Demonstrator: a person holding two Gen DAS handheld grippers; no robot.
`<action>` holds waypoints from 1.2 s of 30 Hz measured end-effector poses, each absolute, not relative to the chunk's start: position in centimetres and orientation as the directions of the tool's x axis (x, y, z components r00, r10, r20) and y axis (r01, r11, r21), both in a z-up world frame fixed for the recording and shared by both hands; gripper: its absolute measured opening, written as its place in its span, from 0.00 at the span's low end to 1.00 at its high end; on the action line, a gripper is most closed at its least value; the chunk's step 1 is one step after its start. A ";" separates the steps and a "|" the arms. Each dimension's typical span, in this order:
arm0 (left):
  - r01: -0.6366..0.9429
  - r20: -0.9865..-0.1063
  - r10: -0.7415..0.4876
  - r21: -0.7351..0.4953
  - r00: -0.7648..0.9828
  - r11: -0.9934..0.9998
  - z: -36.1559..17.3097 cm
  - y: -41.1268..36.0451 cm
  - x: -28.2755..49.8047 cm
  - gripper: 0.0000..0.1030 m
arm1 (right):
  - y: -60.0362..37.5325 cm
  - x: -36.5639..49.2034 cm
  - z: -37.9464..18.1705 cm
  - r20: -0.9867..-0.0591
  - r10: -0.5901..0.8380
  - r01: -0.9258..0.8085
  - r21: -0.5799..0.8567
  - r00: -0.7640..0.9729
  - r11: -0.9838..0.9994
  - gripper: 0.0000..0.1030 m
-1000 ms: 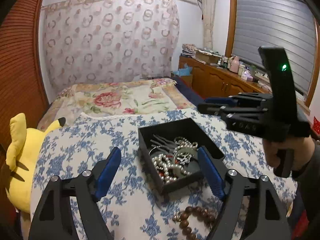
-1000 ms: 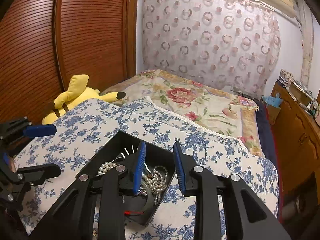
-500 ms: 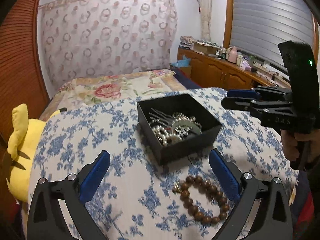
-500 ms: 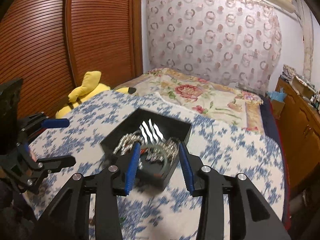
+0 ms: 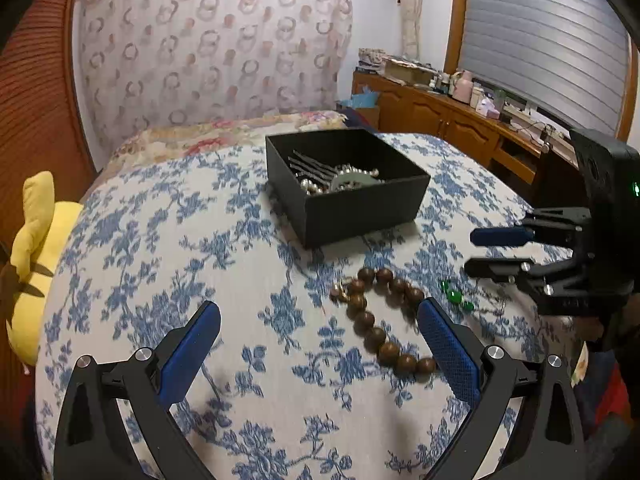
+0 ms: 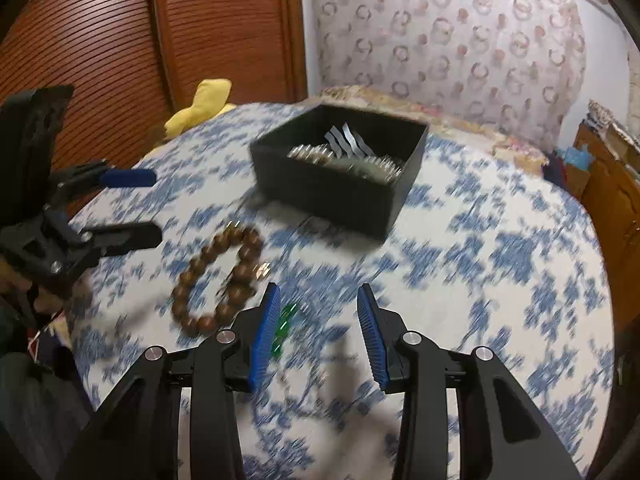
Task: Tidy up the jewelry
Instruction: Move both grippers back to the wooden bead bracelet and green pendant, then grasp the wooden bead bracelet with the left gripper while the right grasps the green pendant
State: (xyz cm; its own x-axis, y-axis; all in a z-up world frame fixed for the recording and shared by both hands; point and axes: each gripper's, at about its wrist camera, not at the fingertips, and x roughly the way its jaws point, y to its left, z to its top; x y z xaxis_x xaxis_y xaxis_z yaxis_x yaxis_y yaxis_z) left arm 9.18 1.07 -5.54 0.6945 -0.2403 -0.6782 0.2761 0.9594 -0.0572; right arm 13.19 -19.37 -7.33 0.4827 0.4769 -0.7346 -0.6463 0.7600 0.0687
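My right wrist view is smearing with blur, so the green beads [image 6: 285, 330] by my right gripper [image 6: 316, 332] are hard to make out. Its half-open jaws have just been widening, gripping nothing. My left gripper [image 5: 318, 344] is gaping fully, empty, the wooden bracelet [image 5: 384, 320] lying inside its right jaw. The black box [image 5: 348, 184], nearer earlier, is sitting farther off.

Your two wrist cams look steeply down, close over the table. Both share the black box [image 5: 352, 196] and wooden bracelet [image 6: 218, 278].

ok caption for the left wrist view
Open left gripper above a wooden bead bracelet, black jewelry box beyond.
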 end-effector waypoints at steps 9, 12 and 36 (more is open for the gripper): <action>0.274 -0.706 -0.221 -0.040 0.673 0.961 -6.6 0.8 8.7 0.93 | -17.4 11.8 -8.9 -0.772 0.465 -0.696 0.041 0.433 0.716 0.21; 0.273 -0.706 -0.219 -0.038 0.673 0.961 -6.6 0.8 8.8 0.93 | -17.2 11.9 -8.7 -0.782 0.450 -0.691 0.035 0.431 0.722 0.17; 0.352 -0.732 -0.325 -0.123 0.599 0.928 -7.4 -1.0 10.0 0.36 | -18.5 12.0 -7.3 -0.743 0.452 -0.667 0.010 0.494 0.745 0.12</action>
State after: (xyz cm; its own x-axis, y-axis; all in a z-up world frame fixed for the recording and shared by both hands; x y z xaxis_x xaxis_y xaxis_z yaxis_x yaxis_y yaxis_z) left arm 9.98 -1.01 -7.39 0.5991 -0.3248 -0.7319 0.3523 0.9277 -0.1233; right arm 12.02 -18.46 -7.26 0.4936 0.4517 -0.7432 -0.6672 0.7448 0.0096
